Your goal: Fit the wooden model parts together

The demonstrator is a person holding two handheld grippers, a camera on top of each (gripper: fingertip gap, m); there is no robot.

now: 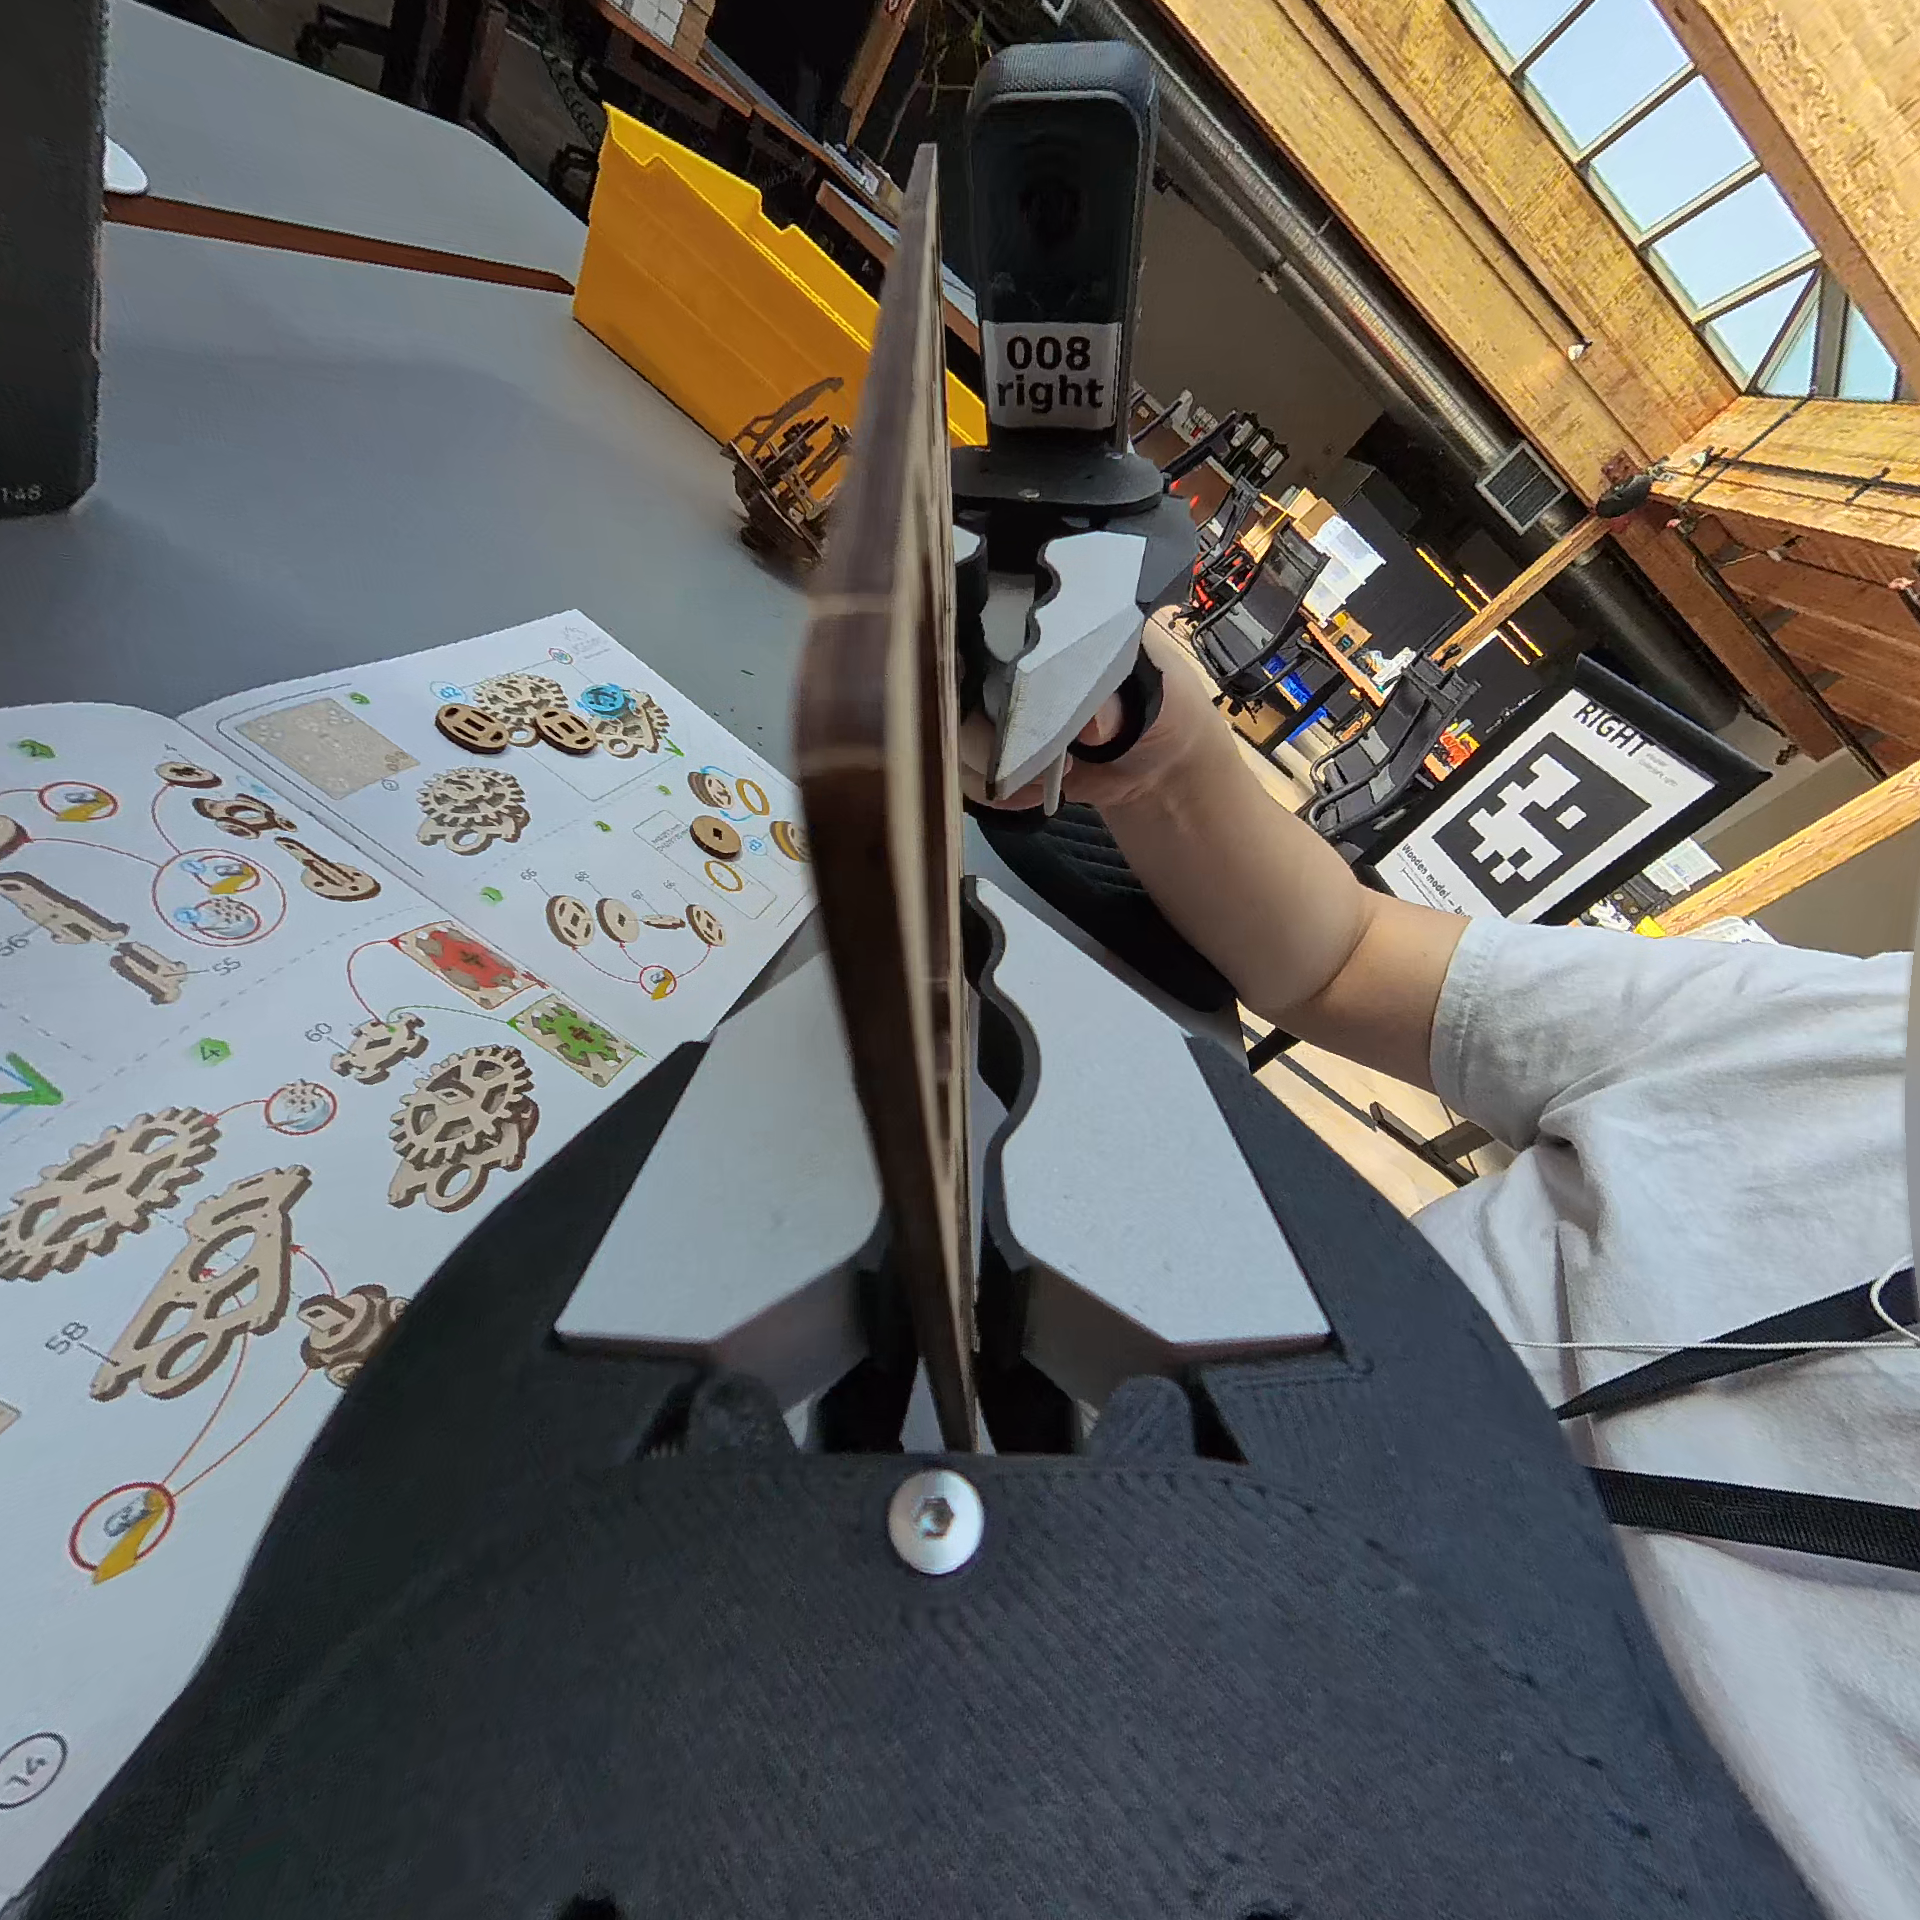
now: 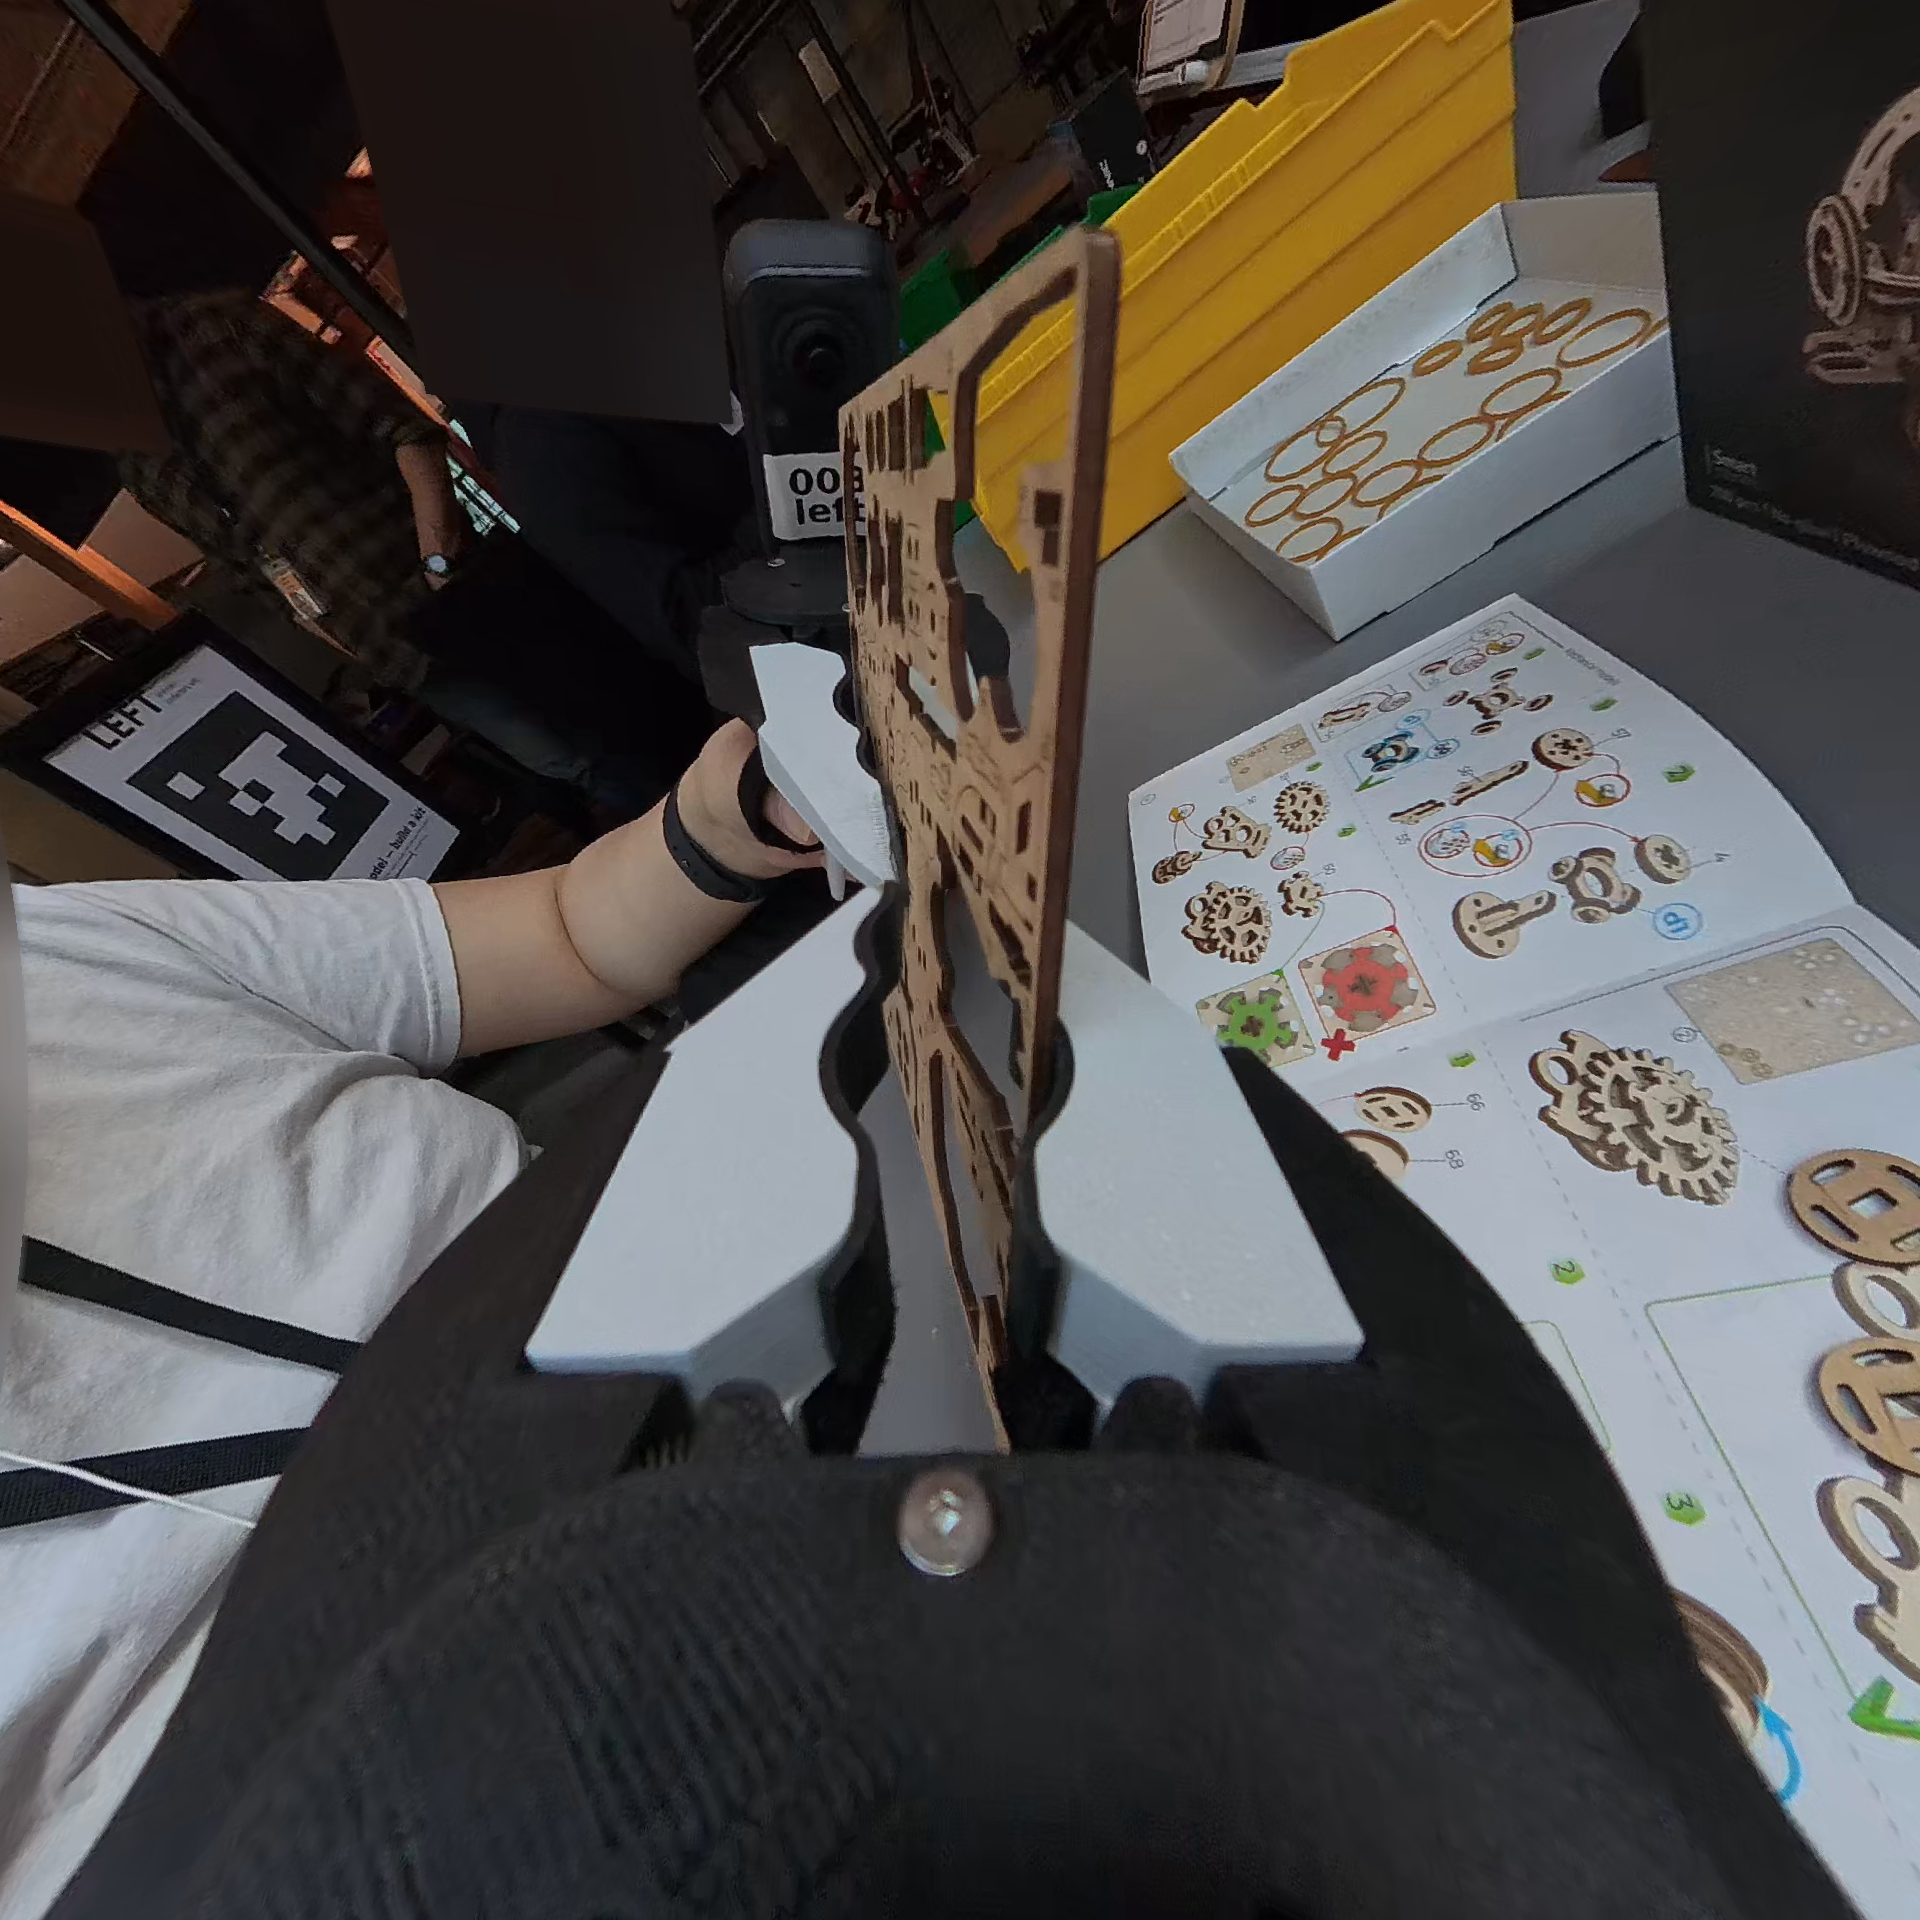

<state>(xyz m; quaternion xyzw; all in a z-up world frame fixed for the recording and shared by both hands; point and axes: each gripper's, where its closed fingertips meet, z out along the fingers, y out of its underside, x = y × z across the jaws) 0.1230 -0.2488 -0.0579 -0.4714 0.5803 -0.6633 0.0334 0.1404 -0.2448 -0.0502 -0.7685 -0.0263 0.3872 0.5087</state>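
Observation:
A thin laser-cut wooden sheet (image 1: pixel 894 623) with many cut-out parts stands on edge above the grey table, held between both grippers. My left gripper (image 1: pixel 894 914) is shut on its near end. My right gripper (image 1: pixel 1023 727) grips the far end. In the right wrist view the sheet (image 2: pixel 1075 468) runs slanted between my right gripper's (image 2: pixel 977 925) fingers, which close on it, and the left gripper (image 2: pixel 873 790) holds the other end. A partly built wooden model (image 1: pixel 790 478) stands on the table by the yellow bin.
An open instruction booklet (image 1: pixel 416 883) (image 2: pixel 1507 883) lies under the sheet with loose wooden discs (image 1: pixel 473 727) (image 2: pixel 1860 1205) on it. A yellow bin (image 1: pixel 707 291) (image 2: pixel 1299 239), a white box of wooden rings (image 2: pixel 1455 416) and a black carton (image 2: pixel 1787 260) stand behind. Both grippers' tips are close together, under 4 cm apart.

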